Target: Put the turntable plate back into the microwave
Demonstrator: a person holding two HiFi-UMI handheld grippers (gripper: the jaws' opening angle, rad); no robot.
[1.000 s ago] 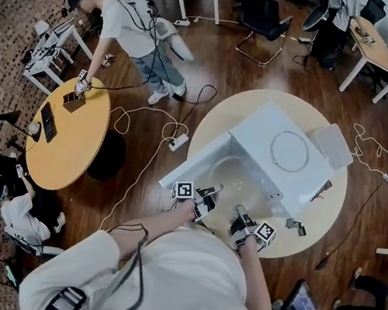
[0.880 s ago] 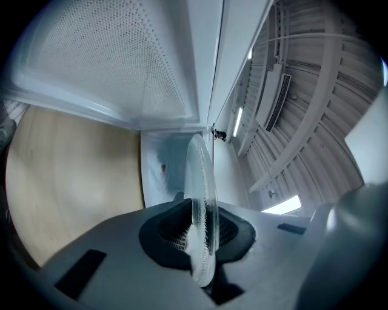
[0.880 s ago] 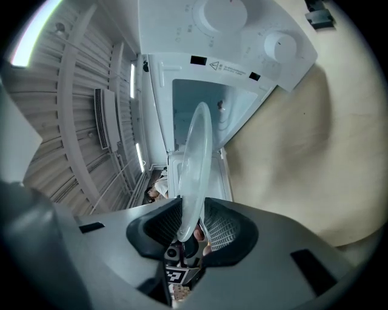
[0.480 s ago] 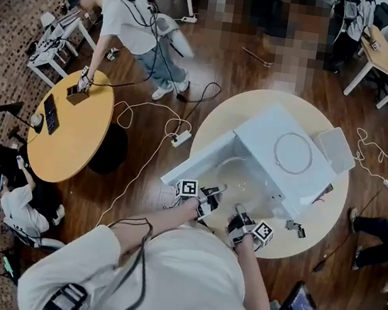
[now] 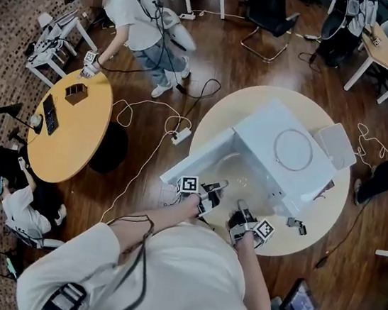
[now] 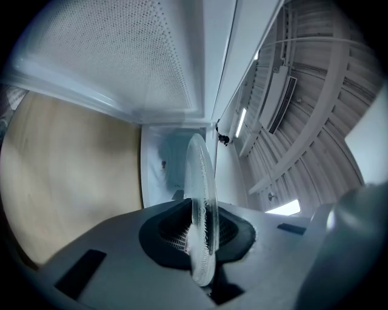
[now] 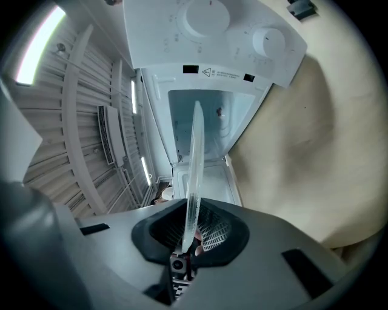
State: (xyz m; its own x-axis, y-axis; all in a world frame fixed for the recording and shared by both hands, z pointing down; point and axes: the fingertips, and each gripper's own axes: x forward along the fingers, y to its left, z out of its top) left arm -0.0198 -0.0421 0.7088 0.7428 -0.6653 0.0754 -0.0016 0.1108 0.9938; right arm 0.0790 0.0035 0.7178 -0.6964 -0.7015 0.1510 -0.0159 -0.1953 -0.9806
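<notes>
The clear glass turntable plate (image 5: 237, 177) hangs level in front of the open white microwave (image 5: 280, 152) on the round table (image 5: 317, 222). My left gripper (image 5: 216, 188) is shut on the plate's near left rim, and the plate (image 6: 200, 194) shows edge-on between its pads, with the cavity (image 6: 167, 160) beyond. My right gripper (image 5: 243, 211) has just been closing its jaws. The plate's edge (image 7: 194, 163) now sits pinched between them, below the control panel (image 7: 212, 30). The microwave door (image 5: 196, 162) stands swung out to the left.
A ring (image 5: 291, 151) lies on the microwave's top, with a white tray (image 5: 335, 145) beside it. Small dark parts (image 5: 293, 226) rest near the table's edge. A power strip (image 5: 179, 140) and cables trail on the floor. People work at a yellow table (image 5: 68, 133).
The right gripper's fingers have drawn together on the plate's near rim. Both grippers and the plate have hardly shifted. The person at the yellow table has moved a hand.
</notes>
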